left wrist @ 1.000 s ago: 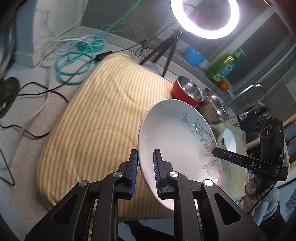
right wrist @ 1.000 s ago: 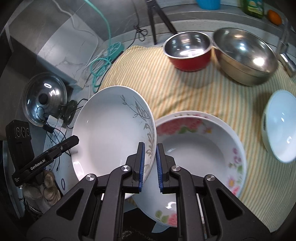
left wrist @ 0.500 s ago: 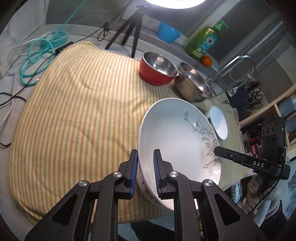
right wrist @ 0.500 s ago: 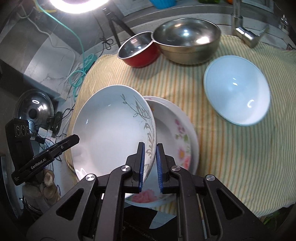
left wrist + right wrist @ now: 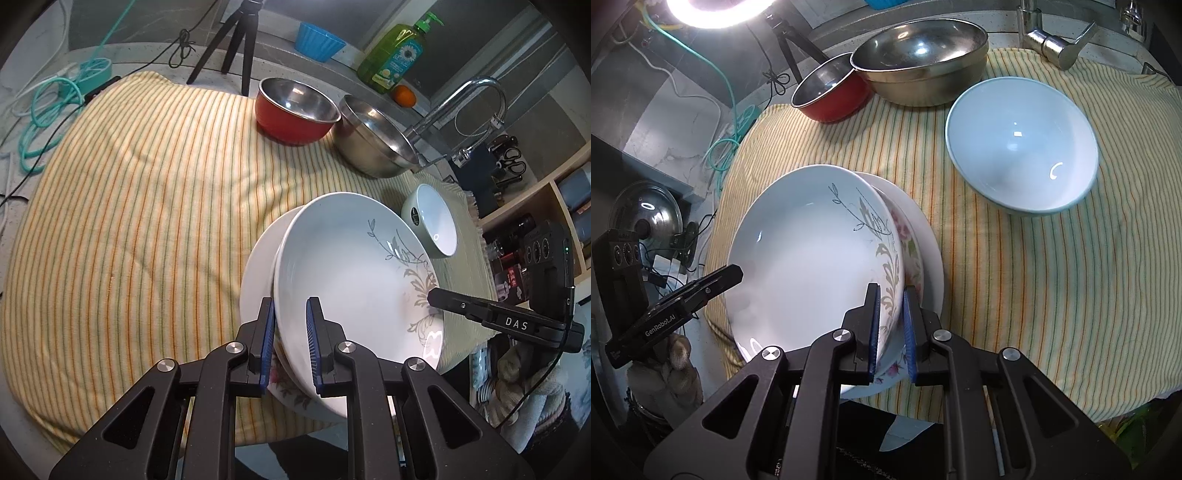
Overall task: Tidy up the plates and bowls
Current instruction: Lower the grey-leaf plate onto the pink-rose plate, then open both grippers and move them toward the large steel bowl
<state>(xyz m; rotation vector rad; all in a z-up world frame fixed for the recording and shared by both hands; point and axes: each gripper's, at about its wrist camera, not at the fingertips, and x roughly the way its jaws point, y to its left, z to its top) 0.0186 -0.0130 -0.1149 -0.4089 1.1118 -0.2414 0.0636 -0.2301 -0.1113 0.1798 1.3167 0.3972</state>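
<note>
A white deep plate with a grey leaf pattern (image 5: 347, 280) (image 5: 809, 266) is held tilted by both grippers. My left gripper (image 5: 290, 345) is shut on its near rim. My right gripper (image 5: 891, 326) is shut on its opposite rim. Right under it lies a white plate with pink flowers (image 5: 258, 266) (image 5: 923, 251) on the striped cloth; whether the two touch I cannot tell. A pale blue bowl (image 5: 1021, 146) (image 5: 434, 219) stands to the right. A red bowl (image 5: 295, 110) (image 5: 829, 92) and a steel bowl (image 5: 375, 134) (image 5: 921, 59) stand at the back.
A yellow striped cloth (image 5: 129, 206) (image 5: 1052, 277) covers the counter. A tripod (image 5: 236, 40), a green soap bottle (image 5: 395, 55), a blue cup (image 5: 319, 35) and a tap (image 5: 461, 107) are behind. Teal cable (image 5: 44, 110) lies left. A pot lid (image 5: 646, 218) sits off the cloth.
Both grippers have carried the leaf plate down and over the flowered plate. It now sits lower, just above that plate, with both grips unchanged.
</note>
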